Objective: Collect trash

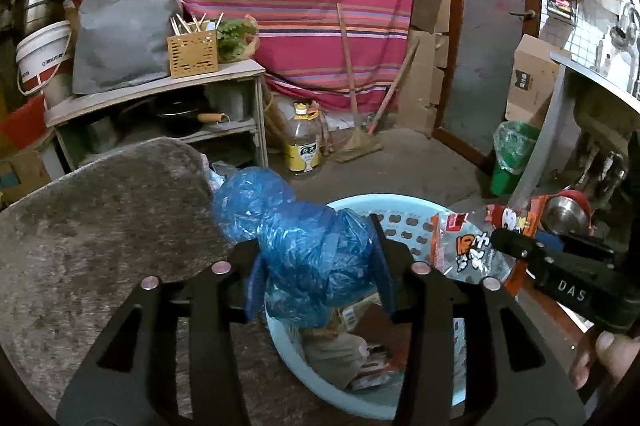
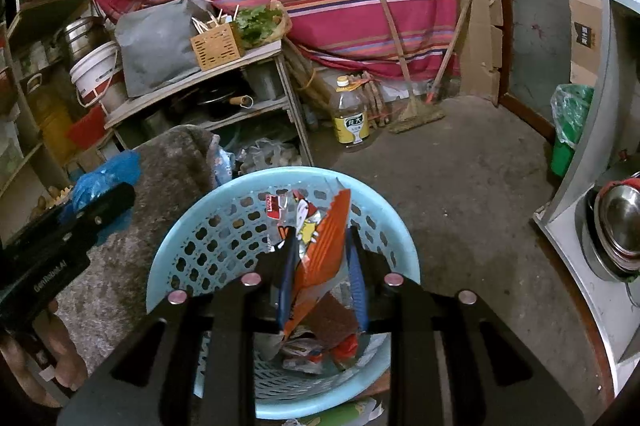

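My left gripper is shut on a crumpled blue plastic bag and holds it over the near-left rim of a light-blue perforated basket. My right gripper is shut on an orange snack wrapper and holds it above the same basket. Several wrappers and papers lie in the basket's bottom. The right gripper with its wrapper shows at the right of the left wrist view. The left gripper and blue bag show at the left of the right wrist view.
A grey fuzzy seat cushion lies left of the basket. Behind stand a shelf unit with a pan, an oil bottle, brooms and a striped cloth. A green bin and metal bowls are on the right.
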The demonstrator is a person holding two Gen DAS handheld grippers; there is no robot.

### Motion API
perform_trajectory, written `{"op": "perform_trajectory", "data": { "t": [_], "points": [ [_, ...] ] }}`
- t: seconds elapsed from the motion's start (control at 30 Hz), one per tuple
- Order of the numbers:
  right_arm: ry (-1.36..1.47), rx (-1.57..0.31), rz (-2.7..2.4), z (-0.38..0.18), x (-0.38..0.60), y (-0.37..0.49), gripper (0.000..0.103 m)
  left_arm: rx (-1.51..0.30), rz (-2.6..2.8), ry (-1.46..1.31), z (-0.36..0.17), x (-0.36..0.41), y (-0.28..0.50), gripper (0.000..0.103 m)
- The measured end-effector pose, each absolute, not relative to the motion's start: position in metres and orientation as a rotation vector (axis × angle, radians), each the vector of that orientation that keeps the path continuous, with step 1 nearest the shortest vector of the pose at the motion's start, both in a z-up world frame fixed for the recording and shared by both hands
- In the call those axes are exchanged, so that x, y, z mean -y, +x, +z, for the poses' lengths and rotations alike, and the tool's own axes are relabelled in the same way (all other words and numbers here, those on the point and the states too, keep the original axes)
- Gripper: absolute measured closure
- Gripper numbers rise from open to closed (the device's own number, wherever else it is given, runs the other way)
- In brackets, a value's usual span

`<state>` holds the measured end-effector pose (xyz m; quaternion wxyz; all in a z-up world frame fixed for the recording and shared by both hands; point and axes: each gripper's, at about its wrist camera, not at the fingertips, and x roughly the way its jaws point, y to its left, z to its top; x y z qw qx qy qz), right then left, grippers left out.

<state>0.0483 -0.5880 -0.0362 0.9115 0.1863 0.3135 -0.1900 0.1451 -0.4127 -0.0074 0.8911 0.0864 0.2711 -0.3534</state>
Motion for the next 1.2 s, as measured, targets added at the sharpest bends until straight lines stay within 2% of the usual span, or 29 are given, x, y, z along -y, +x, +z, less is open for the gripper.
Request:
{"op": "perform_trajectory", "data": {
  "t": [0.13,0.33,0.6,0.63,0.67,0.73,0.83,0.97,1.2],
  "points": [
    [0.385,-0.654,-0.399,-0.038,0.589,0.049,0.078,-0.557,-0.714,0.164,-0.009,0.406,0.149,0.031],
    [0.377,-0.673,-0.399,-0.041,0.584,0.058,0.078,-0.551,-0.683,0.142,-0.009,0.392,0.156,0.018],
    [0.359,-0.740,-0.379,-0.057,0.570,0.084,0.075,-0.498,-0.595,0.134,-0.002,0.354,0.156,0.007],
    [0.362,-0.741,-0.379,-0.059,0.568,0.087,0.067,-0.495,-0.583,0.128,-0.001,0.345,0.156,0.006],
    [0.365,-0.739,-0.382,-0.059,0.566,0.088,0.048,-0.494,-0.578,0.125,0.000,0.338,0.156,0.006],
    [0.369,-0.727,-0.389,-0.060,0.562,0.091,0.028,-0.489,-0.563,0.123,0.003,0.326,0.155,0.006],
    [0.372,-0.748,-0.387,-0.064,0.557,0.096,0.027,-0.473,-0.529,0.125,0.007,0.303,0.150,0.006],
    [0.362,-0.750,-0.397,-0.066,0.550,0.096,0.007,-0.451,-0.477,0.111,0.014,0.266,0.140,0.006],
    [0.329,-0.711,-0.396,-0.050,0.518,0.078,0.005,-0.426,-0.415,0.096,0.021,0.205,0.116,0.005]
  ]
}}
